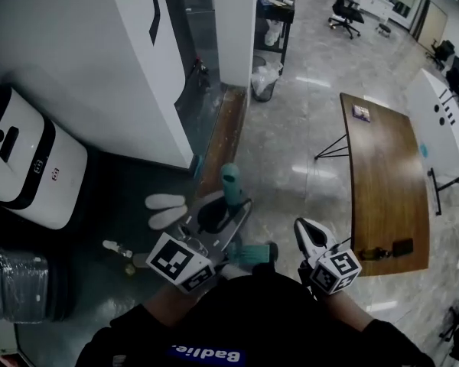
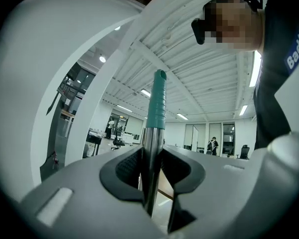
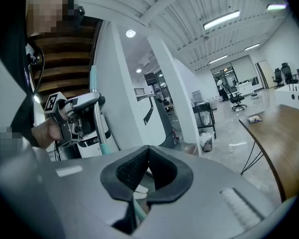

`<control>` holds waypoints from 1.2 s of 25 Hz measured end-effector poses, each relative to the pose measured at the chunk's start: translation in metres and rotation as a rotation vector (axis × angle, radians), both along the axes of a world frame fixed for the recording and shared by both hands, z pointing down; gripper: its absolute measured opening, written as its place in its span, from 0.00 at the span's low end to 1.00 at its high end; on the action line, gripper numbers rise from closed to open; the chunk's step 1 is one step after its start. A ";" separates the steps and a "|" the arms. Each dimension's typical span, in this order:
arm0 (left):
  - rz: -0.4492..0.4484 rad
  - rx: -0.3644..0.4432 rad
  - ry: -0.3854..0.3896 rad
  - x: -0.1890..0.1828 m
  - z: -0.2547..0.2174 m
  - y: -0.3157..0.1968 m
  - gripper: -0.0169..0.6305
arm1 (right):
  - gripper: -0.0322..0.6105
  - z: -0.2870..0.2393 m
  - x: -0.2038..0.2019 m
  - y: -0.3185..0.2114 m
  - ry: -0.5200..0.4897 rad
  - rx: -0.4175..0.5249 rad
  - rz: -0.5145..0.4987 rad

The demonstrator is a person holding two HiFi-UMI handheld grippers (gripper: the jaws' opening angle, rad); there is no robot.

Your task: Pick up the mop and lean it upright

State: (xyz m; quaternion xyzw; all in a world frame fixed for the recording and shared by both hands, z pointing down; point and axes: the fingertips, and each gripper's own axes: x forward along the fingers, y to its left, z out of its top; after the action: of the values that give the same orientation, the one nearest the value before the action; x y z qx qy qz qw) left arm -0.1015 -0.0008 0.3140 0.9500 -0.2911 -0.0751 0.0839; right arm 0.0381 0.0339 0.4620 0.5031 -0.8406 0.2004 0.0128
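Floor: grey and glossy, filling most of the head view.
White partition: rises at the left of the head view, beyond the mop.
Bench: brown top on thin black legs at the right, well apart from the mop.
White appliance: rounded, black-trimmed, standing on the floor at the far left.
Mop: held in front of the person's body. Its long axis is close to vertical, so the head view shows it strongly foreshortened. The teal grip end points up toward the camera. The metal shaft runs down to a second teal section near the body. The mop head cannot be made out.
Left tool: clamped on the bare metal shaft just below the teal grip. In the left gripper view the shaft stands upright between the pads.
Right tool: just right of the mop. Its jaws meet at the tips with nothing between the pads. A teal stretch of shaft shows through the slot below them.
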 end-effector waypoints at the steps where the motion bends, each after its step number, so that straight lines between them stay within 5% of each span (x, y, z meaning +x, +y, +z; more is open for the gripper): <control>1: -0.018 0.000 -0.005 0.001 -0.005 -0.011 0.21 | 0.06 -0.001 0.003 -0.013 -0.017 0.000 -0.011; 7: -0.102 0.047 -0.038 0.016 -0.042 -0.080 0.20 | 0.06 -0.022 0.034 -0.102 -0.105 0.072 -0.086; 16: -0.196 0.168 -0.056 0.048 -0.095 -0.191 0.20 | 0.06 0.001 0.099 -0.189 -0.084 0.019 -0.096; 30: -0.031 0.219 0.022 0.062 -0.101 -0.399 0.20 | 0.06 -0.009 0.110 -0.353 0.016 0.009 0.037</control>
State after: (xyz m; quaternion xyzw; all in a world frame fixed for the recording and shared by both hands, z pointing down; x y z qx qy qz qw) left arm -0.0397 -0.4001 0.2134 0.9480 -0.2951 -0.1180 -0.0186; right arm 0.1479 -0.3191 0.4534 0.5200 -0.8320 0.1927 0.0136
